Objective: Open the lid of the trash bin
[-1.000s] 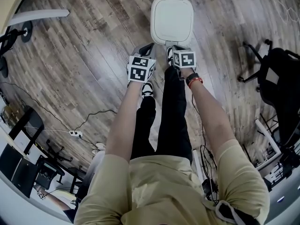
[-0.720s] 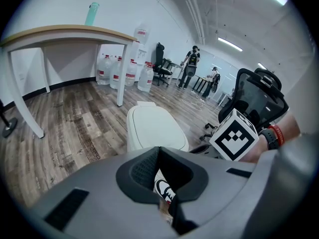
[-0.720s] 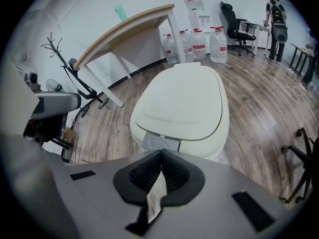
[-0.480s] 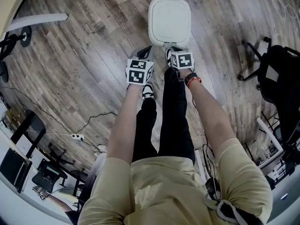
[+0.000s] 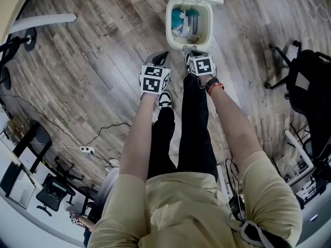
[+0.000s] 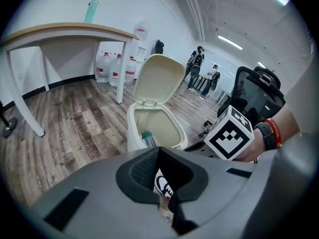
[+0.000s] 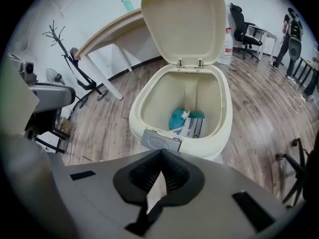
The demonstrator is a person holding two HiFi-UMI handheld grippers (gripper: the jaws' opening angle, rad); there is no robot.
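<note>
Your left tool (image 6: 158,151) and right tool (image 7: 162,153) both have their jaws closed on nothing. You hold them just short of the trash bin (image 7: 225,114) on the wooden floor (image 5: 103,45). Its lid (image 7: 184,21) stands raised, with rubbish (image 7: 187,122) inside.

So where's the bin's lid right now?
In the right gripper view the lid stands raised at top centre, hinged on the far rim of the trash bin, in front of a table.
</note>
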